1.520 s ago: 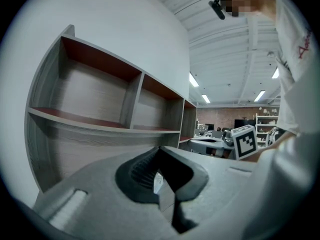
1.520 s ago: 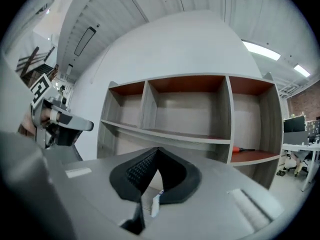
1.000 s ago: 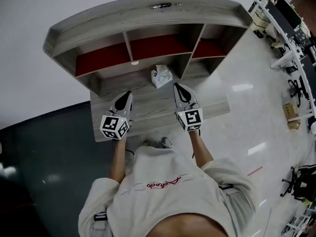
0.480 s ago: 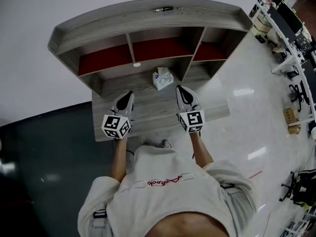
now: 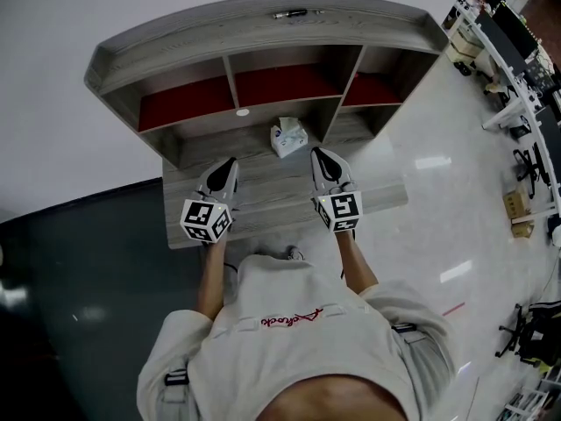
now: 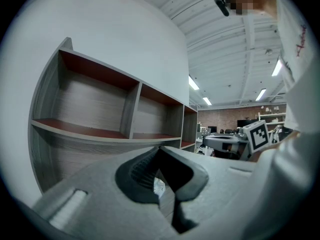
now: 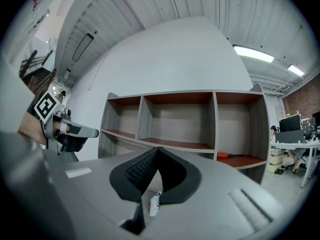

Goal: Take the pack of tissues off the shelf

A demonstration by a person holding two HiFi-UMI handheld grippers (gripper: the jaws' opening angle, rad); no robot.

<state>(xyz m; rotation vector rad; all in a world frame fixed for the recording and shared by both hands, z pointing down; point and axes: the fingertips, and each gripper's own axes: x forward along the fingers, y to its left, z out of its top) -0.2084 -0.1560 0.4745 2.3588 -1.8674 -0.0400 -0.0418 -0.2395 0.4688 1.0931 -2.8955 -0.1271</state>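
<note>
The pack of tissues (image 5: 287,136) is a small white and blue pack. It stands on the grey desk surface (image 5: 272,191), in front of the shelf unit's middle compartment (image 5: 280,86). My left gripper (image 5: 227,163) hovers over the desk to the near left of the pack, its jaws shut and empty. My right gripper (image 5: 317,154) is to the near right of the pack, also shut with nothing held. In the left gripper view the pack (image 6: 158,186) shows through the gap below the closed tips. The right gripper view also shows the pack (image 7: 154,202) low between the jaws.
A pen (image 5: 289,13) lies on top of the wooden shelf unit. An orange tool (image 7: 229,156) sits in the right compartment. A small white disc (image 5: 242,112) is on the shelf edge. Office desks and chairs (image 5: 517,68) stand at the right; dark flooring (image 5: 79,270) lies to the left.
The head view shifted slightly. Both grippers stay shut and hover in nearly the same places on either side of the tissues.
</note>
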